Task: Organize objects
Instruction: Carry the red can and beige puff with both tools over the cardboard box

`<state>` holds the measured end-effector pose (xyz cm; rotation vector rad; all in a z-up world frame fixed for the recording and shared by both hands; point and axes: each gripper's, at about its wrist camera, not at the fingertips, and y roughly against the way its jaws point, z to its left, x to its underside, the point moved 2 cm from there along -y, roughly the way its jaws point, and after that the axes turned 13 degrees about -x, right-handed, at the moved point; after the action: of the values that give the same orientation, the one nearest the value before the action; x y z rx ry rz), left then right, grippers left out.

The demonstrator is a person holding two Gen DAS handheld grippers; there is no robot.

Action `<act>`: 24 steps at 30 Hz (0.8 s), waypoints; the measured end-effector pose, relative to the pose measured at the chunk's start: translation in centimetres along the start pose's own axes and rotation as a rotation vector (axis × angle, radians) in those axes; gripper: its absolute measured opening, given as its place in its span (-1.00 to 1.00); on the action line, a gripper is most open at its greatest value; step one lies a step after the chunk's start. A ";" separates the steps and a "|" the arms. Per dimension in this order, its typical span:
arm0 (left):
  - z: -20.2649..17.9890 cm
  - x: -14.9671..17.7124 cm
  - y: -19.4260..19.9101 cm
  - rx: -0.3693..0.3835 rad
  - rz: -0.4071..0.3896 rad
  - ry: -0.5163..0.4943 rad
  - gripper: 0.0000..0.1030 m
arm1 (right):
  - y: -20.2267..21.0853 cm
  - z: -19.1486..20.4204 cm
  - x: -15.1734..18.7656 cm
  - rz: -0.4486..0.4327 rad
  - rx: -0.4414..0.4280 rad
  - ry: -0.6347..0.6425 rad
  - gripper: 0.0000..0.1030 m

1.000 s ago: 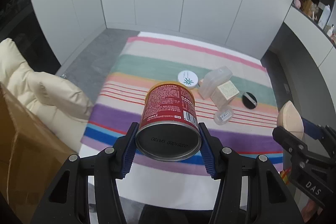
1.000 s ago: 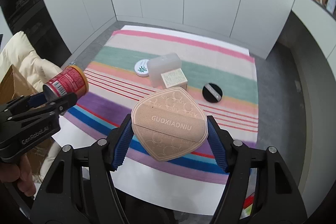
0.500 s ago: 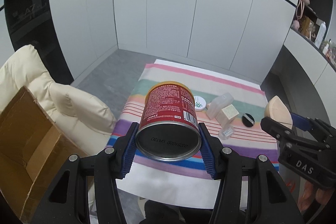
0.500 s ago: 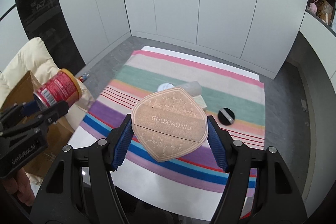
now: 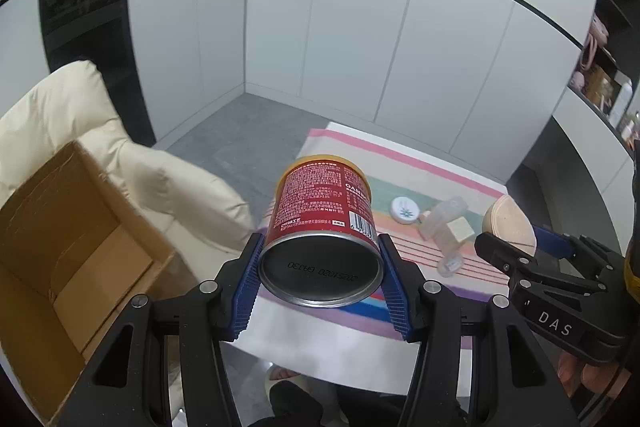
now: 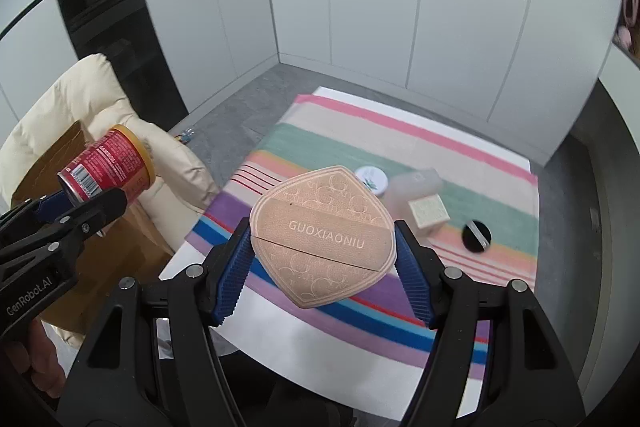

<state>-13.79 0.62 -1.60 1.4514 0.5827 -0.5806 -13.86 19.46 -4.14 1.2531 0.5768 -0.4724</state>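
Above the near edge of the striped tabletop (image 6: pixel 400 143), both grippers carry loads toward the open cardboard box (image 5: pixel 72 247) that sits on the cream chair (image 5: pixel 132 163) at the left. The left gripper (image 5: pixel 320 279) is clamped on a red can (image 5: pixel 324 223), its blue pads pressing the can's sides low down, so the can lies tilted with its metal base toward the camera and its yellow lid pointing away. The right gripper (image 6: pixel 322 251) is closed on a tan shield-shaped puff (image 6: pixel 324 235), pinched across its widest part, which keeps the flat piece steady and face-up. Judging by the task, the box is the likely drop point, and the can is nearer to it.

Left on the cloth are 4 or so small things: a white round tin (image 6: pixel 372 177), a frosted plastic container (image 6: pixel 412 191), a small beige cube (image 6: pixel 428 211) and a black disc (image 6: pixel 476 235).

Compared with 1 second ago, both views have pulled up and back from the tabletop: the cloth looks smaller and farther, the box has swung into the left view, and neither grip has changed.
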 end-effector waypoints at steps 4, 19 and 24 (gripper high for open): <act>2.0 0.1 0.5 -0.041 -0.025 0.009 0.08 | -0.6 2.4 -0.4 -0.009 -0.021 0.051 0.36; 10.0 1.4 1.5 -0.144 -0.040 0.097 0.08 | -2.8 10.9 -1.5 -0.004 -0.142 0.157 0.36; 12.4 2.1 1.8 -0.174 -0.027 0.129 0.08 | -3.5 13.6 -1.6 0.004 -0.178 0.186 0.36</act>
<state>-10.83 -11.71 -1.33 1.3245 0.7376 -0.4484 -15.32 5.44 -2.92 1.1343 0.7564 -0.2958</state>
